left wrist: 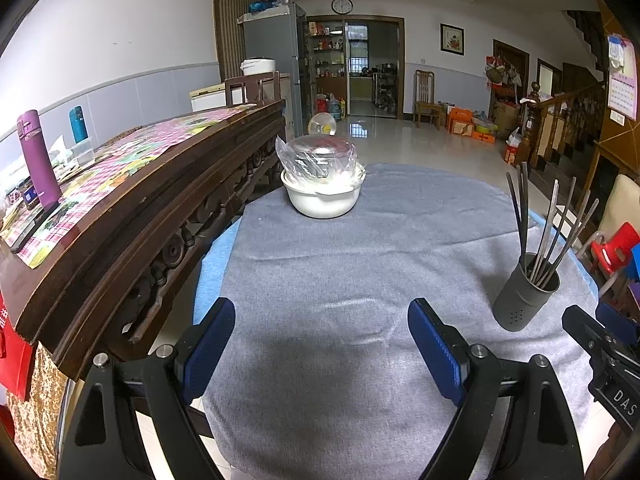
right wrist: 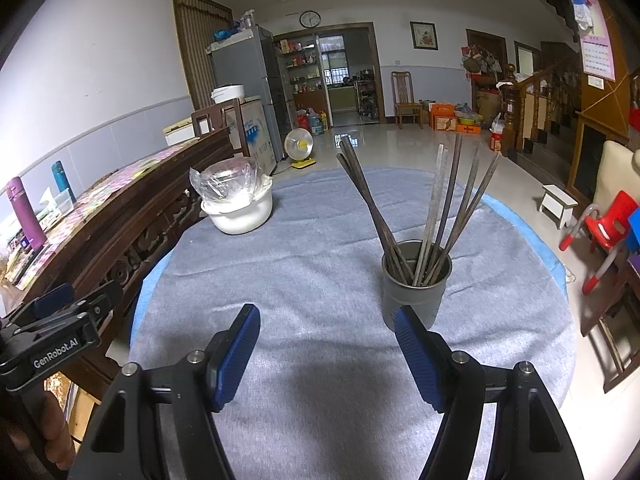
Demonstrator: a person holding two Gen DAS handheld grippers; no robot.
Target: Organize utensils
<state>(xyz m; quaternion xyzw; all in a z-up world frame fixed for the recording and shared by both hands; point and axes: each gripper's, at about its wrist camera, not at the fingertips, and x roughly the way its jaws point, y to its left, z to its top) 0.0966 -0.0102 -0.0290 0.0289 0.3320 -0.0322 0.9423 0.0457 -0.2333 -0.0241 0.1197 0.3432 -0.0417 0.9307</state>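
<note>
Both claws hang released and empty over the grey cloth (right wrist: 320, 240): right gripper (right wrist: 326, 354) just short of the chopstick holder (right wrist: 414, 292), left gripper (left wrist: 322, 354) farther off. Clipping the splayed chopsticks (right wrist: 436, 216) could topple that holder.

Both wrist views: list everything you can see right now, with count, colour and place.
holder: one, grey, table's right side
chopsticks: several, dark, upright in the holder
white pot: one, under plastic wrap, far left of table
cloth: one, grey, covering the round table
sideboard: one, dark wood, left of table
bottle: one, purple, on the sideboard
teal bottle: one, farther along the sideboard
left tool: open, empty, above the cloth
right tool: open, empty, near the holder
</note>
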